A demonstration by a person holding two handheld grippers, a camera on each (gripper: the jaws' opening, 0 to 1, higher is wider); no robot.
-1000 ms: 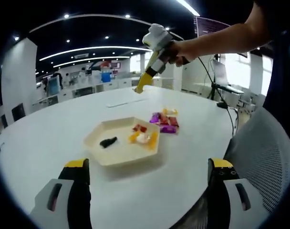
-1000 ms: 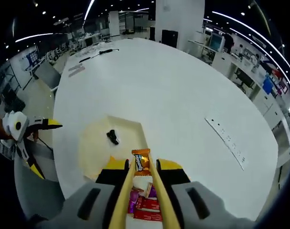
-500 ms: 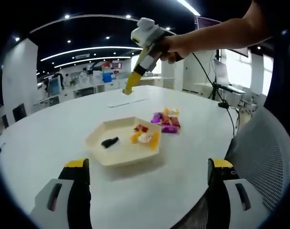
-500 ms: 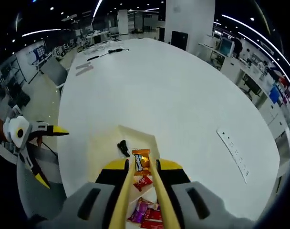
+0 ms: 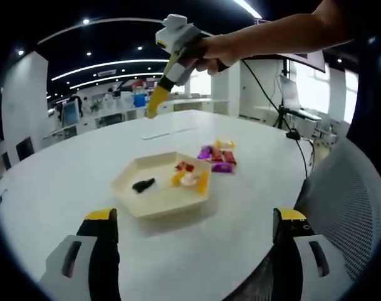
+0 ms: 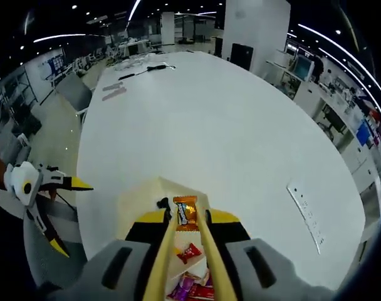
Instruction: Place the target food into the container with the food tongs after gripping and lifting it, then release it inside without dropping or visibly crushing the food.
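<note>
A cream hexagonal tray [image 5: 133, 209] sits on the white round table [image 5: 59, 182]. It holds a black piece [image 5: 142, 185], a red candy [image 5: 183, 167] and orange and white pieces. Several wrapped candies [image 5: 217, 157] lie just beyond it. My left gripper [image 5: 195, 216] stands open and empty at the near side of the tray. My right gripper [image 6: 188, 217] is shut on yellow food tongs [image 6: 163, 251], which pinch an orange wrapped candy [image 6: 185, 212] above the far rim of the tray [image 6: 137, 199]. A hand holds that right gripper [image 5: 175, 39] high over the table.
A grey mesh chair [image 5: 350, 188] stands to the right at the table's edge, with a cabled stand [image 5: 289, 128] behind it. A white strip [image 5: 168, 133] lies farther out on the table, and a flush power strip [image 6: 308, 209] is set into it. The left gripper [image 6: 34, 188] hangs off the table's left edge.
My right gripper has carried the tongs and orange candy from above the candy pile across to the tray's far rim. The left gripper has stayed still and open.
</note>
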